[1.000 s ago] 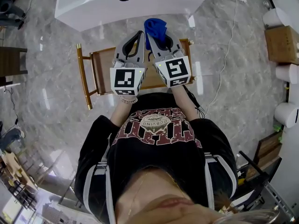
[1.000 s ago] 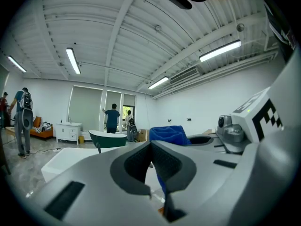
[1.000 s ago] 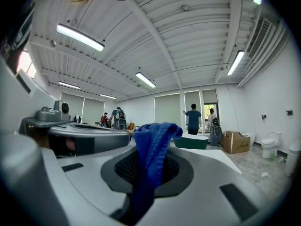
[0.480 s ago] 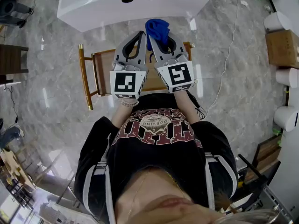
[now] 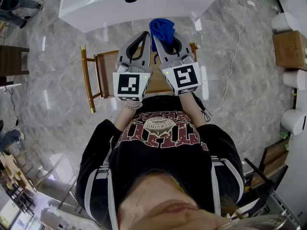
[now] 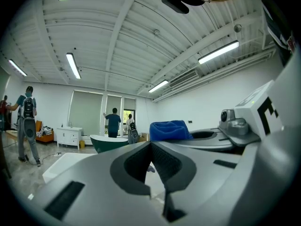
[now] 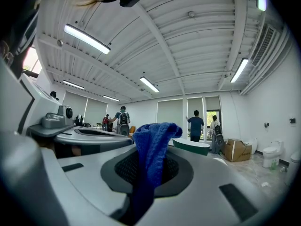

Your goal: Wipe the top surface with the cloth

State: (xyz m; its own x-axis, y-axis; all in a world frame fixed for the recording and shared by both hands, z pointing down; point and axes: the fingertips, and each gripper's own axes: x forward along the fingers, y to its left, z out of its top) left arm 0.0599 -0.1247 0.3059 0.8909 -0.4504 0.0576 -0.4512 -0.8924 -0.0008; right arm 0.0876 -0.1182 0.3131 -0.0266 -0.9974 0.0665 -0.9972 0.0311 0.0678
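Observation:
A blue cloth (image 5: 161, 28) sticks out of my right gripper (image 5: 157, 37), which is shut on it; in the right gripper view the cloth (image 7: 153, 147) hangs bunched between the jaws. My left gripper (image 5: 145, 34) sits right beside it, shut with nothing held, and its jaws meet at the tip in the left gripper view (image 6: 151, 147). Both are held side by side in front of the person's chest, above a wooden seat with a gold frame (image 5: 104, 69). A white unit with round holes in its top (image 5: 96, 8) stands beyond.
A marble floor lies all round. A cardboard box (image 5: 290, 44) and white cylinders (image 5: 283, 18) line the right side. A thin cable (image 5: 235, 47) runs across the floor. Dark wooden furniture (image 5: 12, 63) stands at the left. Several people (image 7: 195, 125) stand far off.
The right gripper has drifted slightly right with the cloth still in it. The left gripper has hardly moved.

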